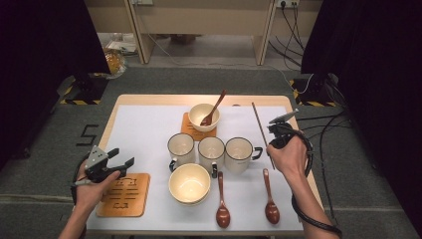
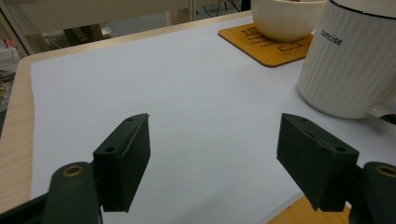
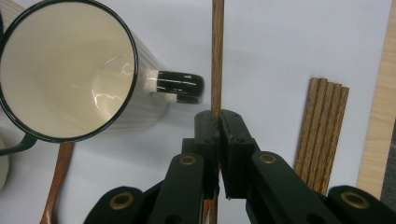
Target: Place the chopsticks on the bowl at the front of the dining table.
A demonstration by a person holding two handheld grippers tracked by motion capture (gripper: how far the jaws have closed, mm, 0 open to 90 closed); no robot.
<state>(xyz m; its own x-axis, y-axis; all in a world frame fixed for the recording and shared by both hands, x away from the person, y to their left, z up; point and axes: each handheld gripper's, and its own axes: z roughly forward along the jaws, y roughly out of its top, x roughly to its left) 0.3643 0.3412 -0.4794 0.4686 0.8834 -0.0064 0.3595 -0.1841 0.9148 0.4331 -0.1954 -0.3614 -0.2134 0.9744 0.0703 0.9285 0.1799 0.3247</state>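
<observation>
A: What is happening at the left of the table?
B: The left gripper (image 1: 122,157) is hovering over the white mat (image 1: 149,129), jaws spread wide with nothing between them, just above a wooden coaster (image 1: 124,195).

A: And on the right?
B: The right gripper (image 3: 219,122) is pinching a single chopstick (image 1: 261,128), lifting it clear of the mat beside the rightmost mug (image 1: 238,154). More chopsticks (image 3: 324,130) are lying near the table edge.
</observation>
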